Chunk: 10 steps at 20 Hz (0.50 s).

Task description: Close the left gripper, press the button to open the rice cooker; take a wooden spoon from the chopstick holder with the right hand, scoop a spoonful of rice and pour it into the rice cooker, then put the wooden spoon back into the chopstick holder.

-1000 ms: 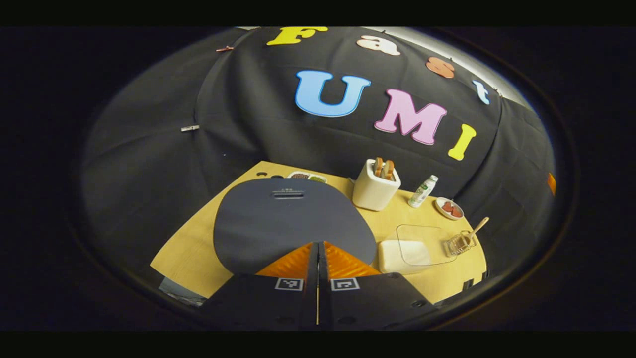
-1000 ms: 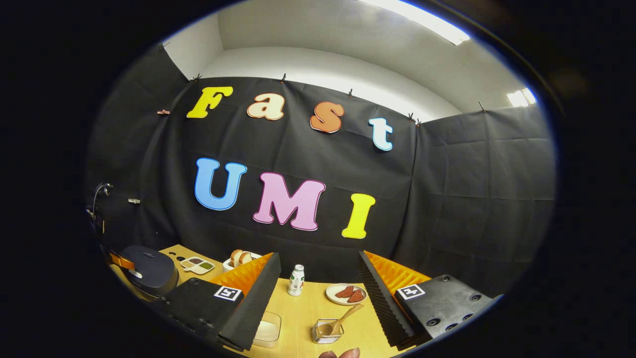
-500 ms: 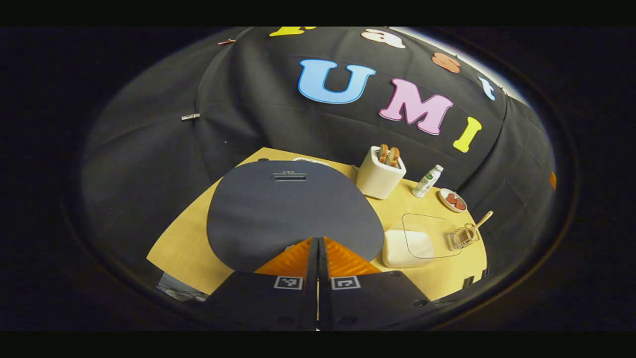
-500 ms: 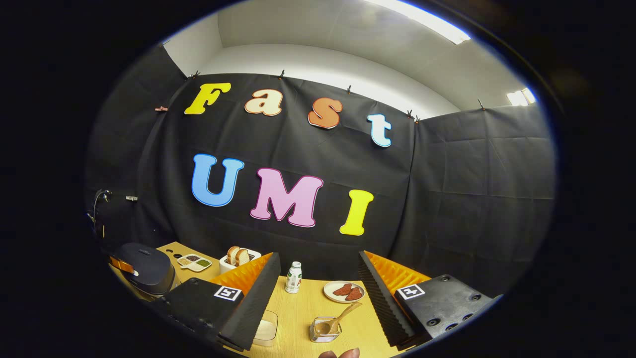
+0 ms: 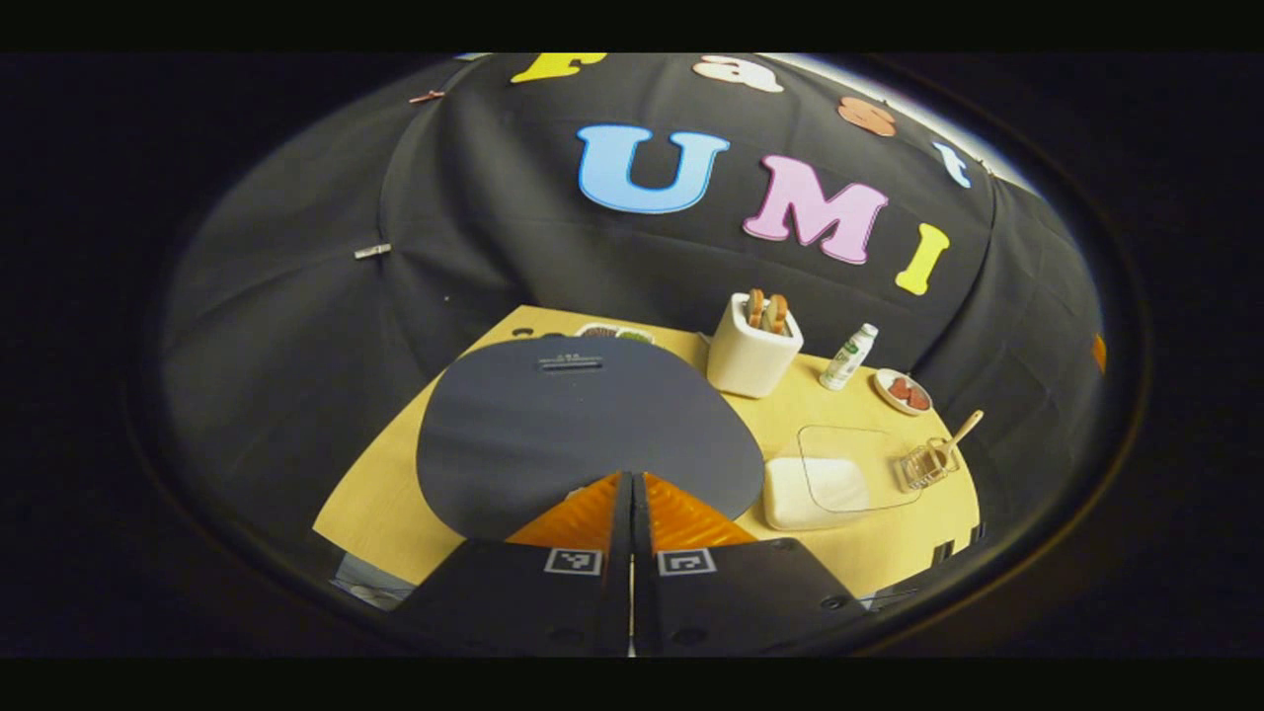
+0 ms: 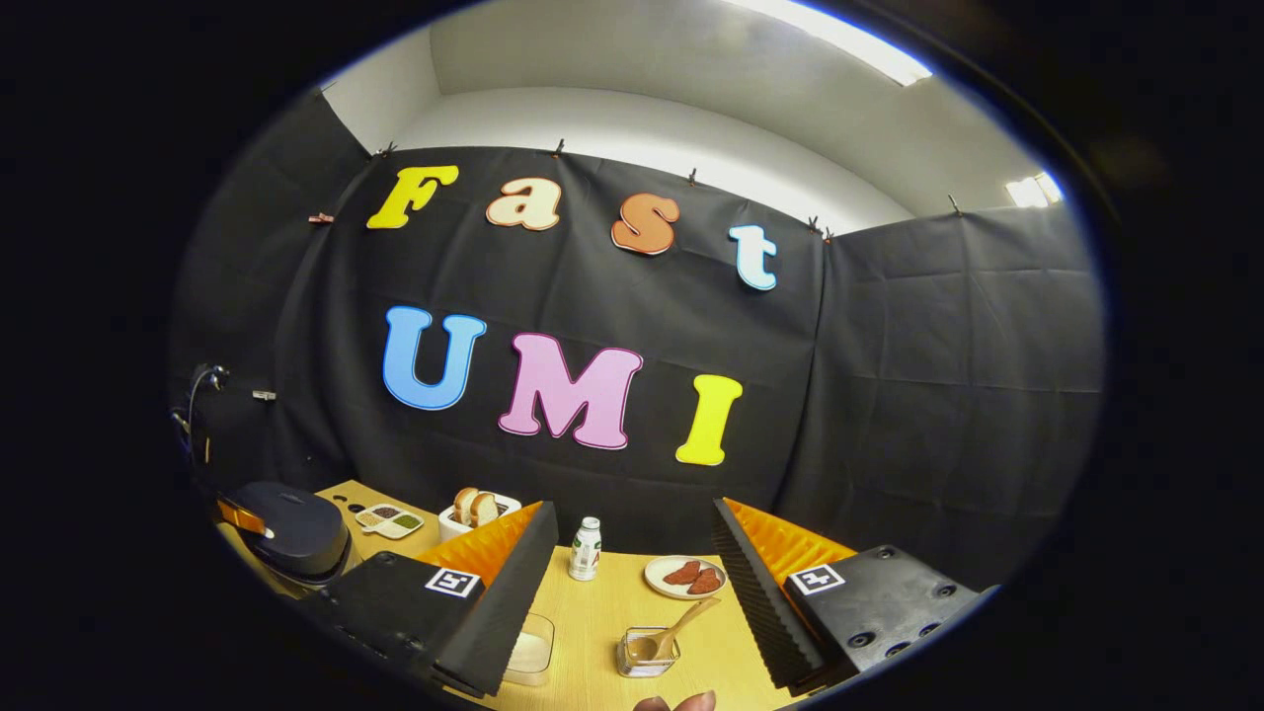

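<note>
Left tongs point(image 5: 632, 494) closed at rice cooker point(image 5: 583, 425) front edge, right tongs point(image 6: 632, 583) open

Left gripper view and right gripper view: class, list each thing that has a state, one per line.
rice cooker: lid down
left gripper: shut, at cooker's front edge
right gripper: open, empty
wooden spoon: in holder, leaning
chopstick holder: upright
rice container: uncovered, holding rice
bottle: upright, capped

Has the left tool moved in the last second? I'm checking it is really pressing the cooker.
Yes, slightly. The shut left tool dipped toward the rice cooker lid, then eased back a little; against the toaster, the lid looks larger than a second ago.
</note>
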### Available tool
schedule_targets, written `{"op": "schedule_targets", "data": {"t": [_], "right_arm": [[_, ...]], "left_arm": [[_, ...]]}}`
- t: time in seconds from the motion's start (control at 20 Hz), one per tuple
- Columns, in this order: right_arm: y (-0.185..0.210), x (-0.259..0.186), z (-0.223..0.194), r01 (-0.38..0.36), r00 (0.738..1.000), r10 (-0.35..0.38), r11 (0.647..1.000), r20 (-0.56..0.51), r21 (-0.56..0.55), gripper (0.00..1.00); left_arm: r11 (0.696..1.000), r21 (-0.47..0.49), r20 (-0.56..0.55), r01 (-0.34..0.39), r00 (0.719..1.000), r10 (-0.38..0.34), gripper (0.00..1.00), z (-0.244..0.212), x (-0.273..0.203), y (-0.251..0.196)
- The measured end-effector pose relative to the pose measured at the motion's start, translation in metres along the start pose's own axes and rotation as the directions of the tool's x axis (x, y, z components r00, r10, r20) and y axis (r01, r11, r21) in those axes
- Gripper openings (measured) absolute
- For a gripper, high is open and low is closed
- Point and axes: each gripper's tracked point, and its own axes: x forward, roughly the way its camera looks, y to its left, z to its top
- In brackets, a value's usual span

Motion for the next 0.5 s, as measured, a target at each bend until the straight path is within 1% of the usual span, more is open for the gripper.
{"op": "schedule_targets", "data": {"t": [0.05,0.1,0.15,0.2,0.25,0.3,0.4,0.5], "right_arm": [[-0.002,-0.001,0.000,0.004,1.000,-0.004,1.000,-0.001,0.000,0.98],[-0.004,-0.002,0.000,0.008,1.000,-0.008,1.000,-0.002,0.000,0.98],[-0.006,-0.003,0.001,0.013,1.000,-0.013,1.000,-0.002,0.001,0.98],[-0.007,-0.004,0.002,0.017,1.000,-0.017,1.000,-0.001,0.002,0.98],[-0.009,-0.005,0.003,0.021,1.000,-0.021,1.000,-0.001,0.004,0.98],[-0.011,-0.008,0.003,0.026,1.000,-0.026,1.000,-0.001,0.004,0.97],[-0.014,-0.010,0.003,0.035,0.999,-0.035,0.999,-0.002,0.004,0.97],[-0.016,-0.013,0.002,0.038,0.999,-0.038,0.999,-0.002,0.000,0.97]], "left_arm": [[1.000,-0.002,0.019,0.002,1.000,-0.002,0.07,0.008,-0.004,-0.001],[1.000,-0.004,0.041,0.003,0.999,-0.003,0.07,0.017,-0.008,-0.002],[1.000,-0.006,0.067,0.003,0.998,-0.003,0.09,0.026,-0.012,-0.002],[1.000,-0.007,0.095,0.002,0.995,-0.001,0.07,0.037,-0.016,-0.002],[1.000,-0.008,0.127,-0.001,0.992,0.002,0.07,0.047,-0.017,-0.002],[1.000,-0.009,0.160,-0.004,0.987,0.006,0.09,0.057,-0.019,-0.002],[1.000,-0.010,0.227,-0.014,0.974,0.016,0.05,0.076,-0.025,0.000],[0.999,0.006,0.300,-0.039,0.953,0.036,0.07,0.094,-0.031,0.003]]}}
